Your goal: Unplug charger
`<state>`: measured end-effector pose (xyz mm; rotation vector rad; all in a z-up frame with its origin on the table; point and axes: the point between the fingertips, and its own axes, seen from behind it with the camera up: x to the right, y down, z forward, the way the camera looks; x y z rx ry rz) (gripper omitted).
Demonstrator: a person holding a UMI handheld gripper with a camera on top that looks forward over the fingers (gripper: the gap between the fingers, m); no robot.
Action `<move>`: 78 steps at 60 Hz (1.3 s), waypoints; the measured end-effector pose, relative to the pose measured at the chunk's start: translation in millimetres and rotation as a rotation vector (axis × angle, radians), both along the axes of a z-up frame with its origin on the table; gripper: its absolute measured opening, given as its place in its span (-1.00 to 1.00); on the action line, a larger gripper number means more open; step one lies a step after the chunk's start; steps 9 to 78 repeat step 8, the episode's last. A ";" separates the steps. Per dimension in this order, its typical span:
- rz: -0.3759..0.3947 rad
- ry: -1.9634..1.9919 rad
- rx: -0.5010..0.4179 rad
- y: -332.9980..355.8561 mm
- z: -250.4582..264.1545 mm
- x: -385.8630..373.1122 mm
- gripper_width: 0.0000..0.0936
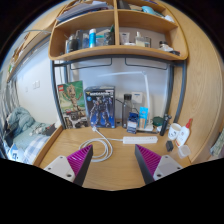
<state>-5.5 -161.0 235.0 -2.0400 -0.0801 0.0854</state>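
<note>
- The gripper [112,163] hangs over the wooden worktop [115,170], its fingers spread wide apart and holding nothing; only bare wood lies between the magenta pads [68,166].
- The landmark is the white power strip [137,140], lying flat on the worktop, ahead of the fingers and a little toward the right-hand one.
- A white cable [93,152] loops from the strip's left end, curling across the wood toward the left finger.
- The charger itself: I can't make out a plug body on the strip from here, too small to tell.
- Behind the strip, against the wall, stands a dark boxed figure kit [102,105], with a second box [71,103] to its left.
- To the strip's right sit small white bottles [176,132].
- Above the strip runs a wooden shelf [120,50], crowded with small items.
- Far left of the strip, a bed [18,130] with rumpled bedding.
</note>
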 end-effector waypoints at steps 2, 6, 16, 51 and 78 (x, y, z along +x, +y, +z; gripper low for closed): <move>0.001 0.004 0.002 -0.5 -0.3 -1.5 0.82; 0.000 0.008 0.002 -1.2 -1.6 -2.7 0.83; -0.001 0.007 0.002 -1.3 -2.8 -2.5 0.83; -0.001 0.007 0.002 -1.3 -2.8 -2.5 0.83; -0.001 0.007 0.002 -1.3 -2.8 -2.5 0.83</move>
